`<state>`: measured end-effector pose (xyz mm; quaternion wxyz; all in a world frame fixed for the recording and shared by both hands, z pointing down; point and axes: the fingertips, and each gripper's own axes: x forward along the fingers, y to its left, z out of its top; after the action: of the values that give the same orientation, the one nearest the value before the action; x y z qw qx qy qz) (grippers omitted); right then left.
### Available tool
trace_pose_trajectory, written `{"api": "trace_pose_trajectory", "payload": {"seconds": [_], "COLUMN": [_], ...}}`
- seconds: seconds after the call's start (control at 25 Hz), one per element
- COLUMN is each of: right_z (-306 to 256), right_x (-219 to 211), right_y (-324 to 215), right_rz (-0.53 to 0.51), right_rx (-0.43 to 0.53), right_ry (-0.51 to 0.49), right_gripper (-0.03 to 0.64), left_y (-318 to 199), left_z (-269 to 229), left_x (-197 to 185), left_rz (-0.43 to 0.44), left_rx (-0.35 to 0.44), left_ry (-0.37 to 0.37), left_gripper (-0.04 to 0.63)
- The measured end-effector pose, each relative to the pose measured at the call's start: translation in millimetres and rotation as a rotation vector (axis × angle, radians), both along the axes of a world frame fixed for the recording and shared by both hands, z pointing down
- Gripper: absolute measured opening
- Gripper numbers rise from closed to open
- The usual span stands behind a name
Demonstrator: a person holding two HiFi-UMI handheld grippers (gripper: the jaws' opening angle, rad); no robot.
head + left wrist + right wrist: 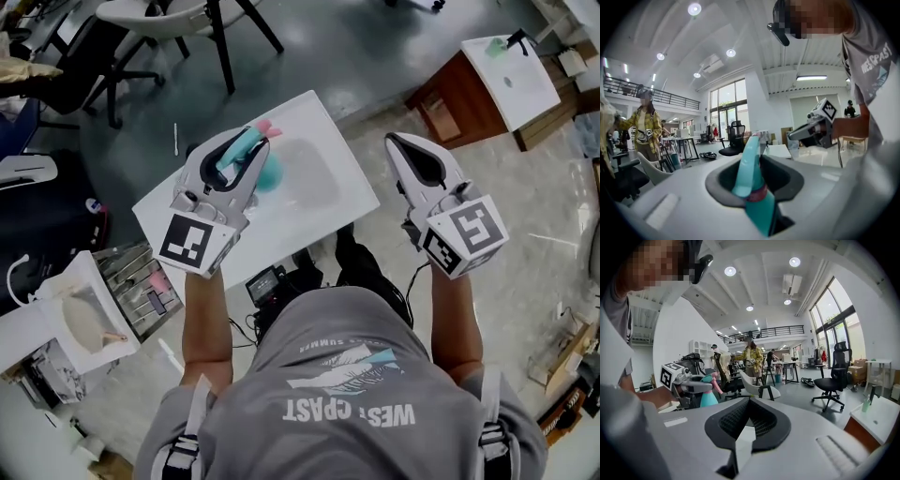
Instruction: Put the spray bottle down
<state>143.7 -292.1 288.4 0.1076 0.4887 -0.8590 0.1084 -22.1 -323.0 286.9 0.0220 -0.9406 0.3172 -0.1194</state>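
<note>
A teal spray bottle (246, 150) with a pink trigger is clamped in my left gripper (261, 139), which is shut on its neck. The bottle hangs above the white table (319, 202), its round body (272, 174) below the jaws. In the left gripper view the bottle (752, 183) runs up between the jaws. My right gripper (392, 141) is off the table's right edge, over the floor, shut with nothing in it. The right gripper view shows its empty jaws (749, 401), and the bottle (708, 399) in the left gripper (701, 383) off to the left.
A wooden cabinet with a white top (487, 84) stands at the back right. A chair (169, 19) is behind the table. A tray of small tools (141, 281) and camera gear (272, 281) sit near my feet. People and office chairs (832, 376) are farther off.
</note>
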Motion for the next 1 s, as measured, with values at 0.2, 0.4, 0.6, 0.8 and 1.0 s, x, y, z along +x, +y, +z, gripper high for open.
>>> {"api": "trace_pose_trajectory", "payload": {"seconds": [0.2,0.4,0.6,0.8,1.0], "right_z": [12,25,44,64,82], "right_x": [0,9,15,18,20], "right_y": [-24,-43,-61,-74,-85], "right_rz": [-0.056,-0.08,-0.102,-0.12,-0.127], "right_rx": [-0.022,-0.046,-0.074,-0.105,-0.13], "right_ry": [-0.009,-0.017,-0.019,-0.021,-0.016], "right_gripper": [0.002,0.002,0.002,0.002,0.002], "left_y": [-22,-46,-68,-84,-102], "left_z": [11,22,42,66,87], "left_x": [3,6,11,14,17], "left_rz": [-0.049,-0.102,-0.137,-0.167,-0.183], "left_rx": [-0.02,-0.013,-0.043,-0.085,-0.09], "left_ry": [-0.007,0.001,0.006,0.004,0.016], "left_gripper": [0.094,0.094,0.094,0.09,0.087]}}
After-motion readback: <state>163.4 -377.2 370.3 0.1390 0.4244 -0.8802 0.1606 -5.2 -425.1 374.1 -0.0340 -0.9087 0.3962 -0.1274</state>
